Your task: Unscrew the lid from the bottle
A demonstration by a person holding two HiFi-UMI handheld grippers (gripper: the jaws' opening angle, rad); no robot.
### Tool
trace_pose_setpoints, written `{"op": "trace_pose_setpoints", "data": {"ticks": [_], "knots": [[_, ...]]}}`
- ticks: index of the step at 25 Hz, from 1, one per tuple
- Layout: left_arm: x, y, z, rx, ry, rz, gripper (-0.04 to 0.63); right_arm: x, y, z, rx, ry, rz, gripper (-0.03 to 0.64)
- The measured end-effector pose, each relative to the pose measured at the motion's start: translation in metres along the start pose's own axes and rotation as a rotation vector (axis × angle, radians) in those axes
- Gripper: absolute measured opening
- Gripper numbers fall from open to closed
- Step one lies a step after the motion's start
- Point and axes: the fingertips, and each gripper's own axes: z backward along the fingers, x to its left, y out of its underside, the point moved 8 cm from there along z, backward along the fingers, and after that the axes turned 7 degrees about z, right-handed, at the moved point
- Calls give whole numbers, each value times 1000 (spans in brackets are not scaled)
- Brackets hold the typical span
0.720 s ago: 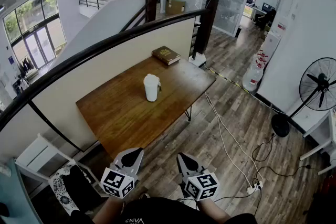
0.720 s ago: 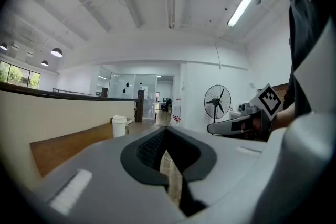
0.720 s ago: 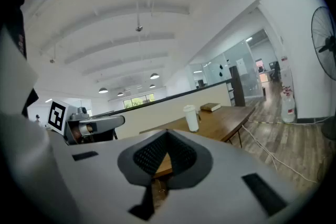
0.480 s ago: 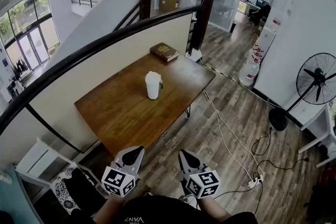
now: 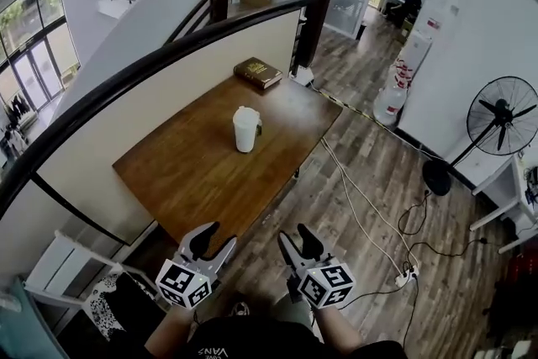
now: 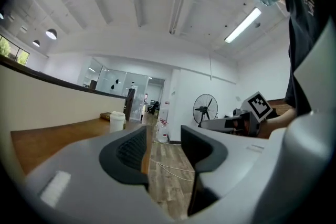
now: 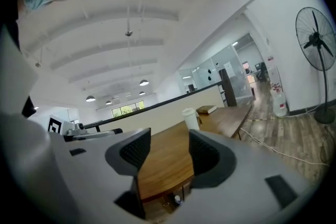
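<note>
left gripper point(image 6: 163, 140): fingers point(image 6: 128, 152) apart, empty | bottle point(image 6: 117, 121): on table point(image 6: 52, 136)

- Wooden table point(image 5: 193, 176) carries two things.
- White bottle point(image 5: 245, 133) stands upright near the table's middle, lid point(image 5: 244, 111) on.
- Brown book point(image 5: 257, 72) lies flat beyond the bottle.

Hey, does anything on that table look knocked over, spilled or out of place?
Nothing stands out. The white bottle stands upright near the middle of the table with its lid on, the book lies flat at the far corner, and the wood shows no spill.
</note>
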Motion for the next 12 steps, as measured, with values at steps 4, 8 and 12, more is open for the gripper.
{"op": "trace_pose_setpoints", "data": {"ticks": [4,8,12], "knots": [[6,9,-16,7,-26,20,221,-17,-3,-8,10,-3,13,198],[12,10,-37,16,-64,20,236,-45,-3,-24,37,-20,6,198],[17,7,-63,18,-124,26,236,-73,-6,-47,71,-81,3,198]]}}
